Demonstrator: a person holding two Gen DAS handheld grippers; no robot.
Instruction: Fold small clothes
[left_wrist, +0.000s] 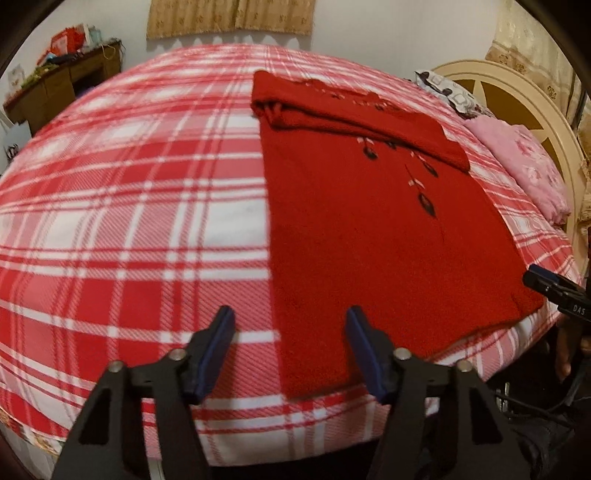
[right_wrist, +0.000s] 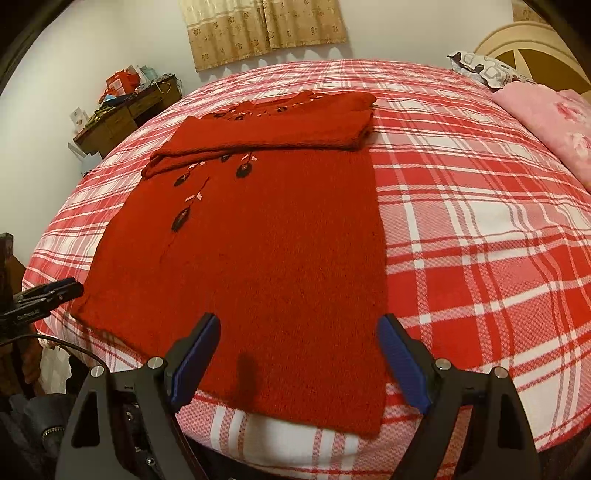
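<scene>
The bed (left_wrist: 129, 221) has a red check cover. A red sweater (right_wrist: 258, 258) lies flat on it, its long way running from the near edge up to the folded sleeves. The left gripper (left_wrist: 290, 347) is spread over the near left corner, holding nothing. The right gripper (right_wrist: 299, 354) is spread wide over the near right hem, also holding nothing.

Left wrist view motion-blurred: bedspread (left_wrist: 129, 221) checks smeared, red sweater (left_wrist: 369, 240) knit unreadable. Right gripper (left_wrist: 561, 295) cut off by right edge, only tip seen, jaws can't tell there. Headboard (left_wrist: 517, 110) partly behind pink pillow (left_wrist: 528, 166). Desk (right_wrist: 122, 118) clutter too small to ID. Curtain (right_wrist: 266, 33) cropped at top. Sweater front embroidery (right_wrist: 207, 173) partly under folded sleeve.
</scene>
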